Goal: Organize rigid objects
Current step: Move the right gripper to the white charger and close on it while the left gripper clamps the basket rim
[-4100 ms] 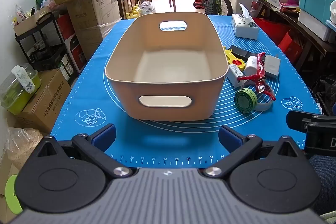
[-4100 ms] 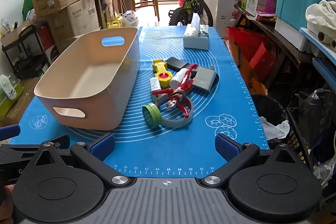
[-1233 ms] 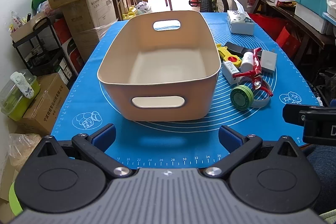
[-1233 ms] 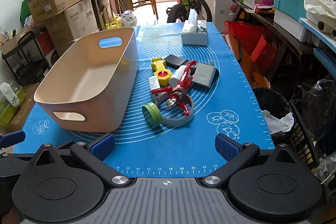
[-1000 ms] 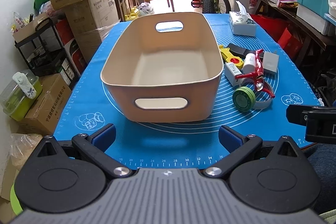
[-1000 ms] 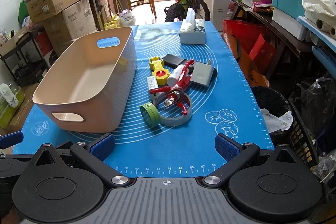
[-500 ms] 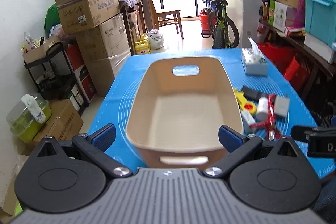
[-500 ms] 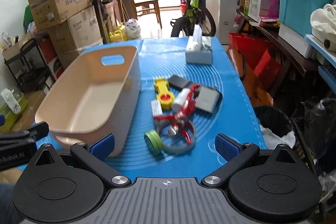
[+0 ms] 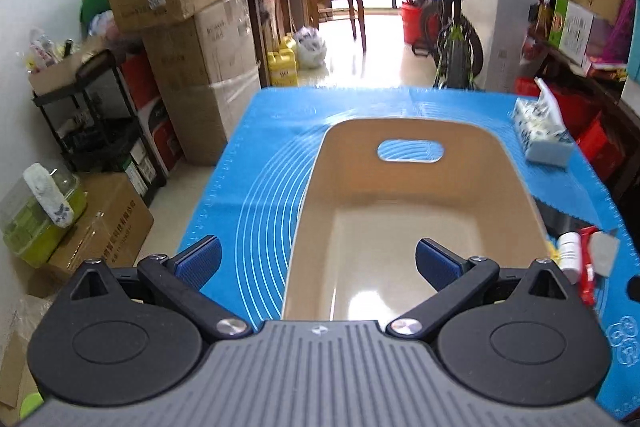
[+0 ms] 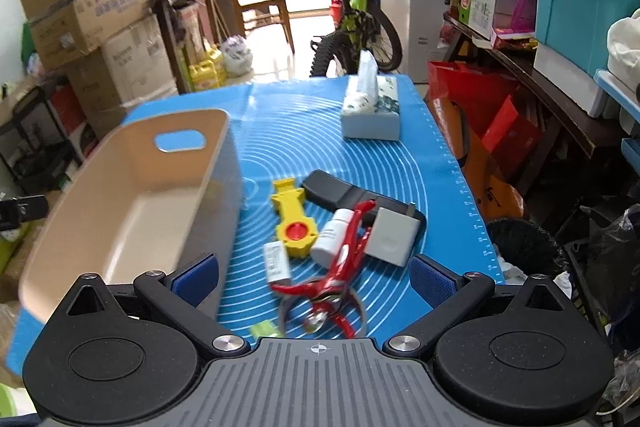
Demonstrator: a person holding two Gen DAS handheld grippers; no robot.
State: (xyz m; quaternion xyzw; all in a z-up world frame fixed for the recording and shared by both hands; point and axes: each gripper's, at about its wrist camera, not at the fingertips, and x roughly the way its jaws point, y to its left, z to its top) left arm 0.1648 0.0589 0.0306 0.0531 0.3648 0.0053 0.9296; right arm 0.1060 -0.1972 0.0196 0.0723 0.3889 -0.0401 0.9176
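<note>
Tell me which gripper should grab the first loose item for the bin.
Probably the right gripper: open, directly over the red pruning shears. The left gripper, also open, sits over the empty beige bin.

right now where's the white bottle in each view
Left wrist: the white bottle sits at the far right edge, just past the bin's right wall, beside the red pliers.
Right wrist: the bottle lies centre frame on the blue mat, tucked against the pliers, right of the yellow tool.
Shared landmark: the tissue box at the mat's far right.
</note>
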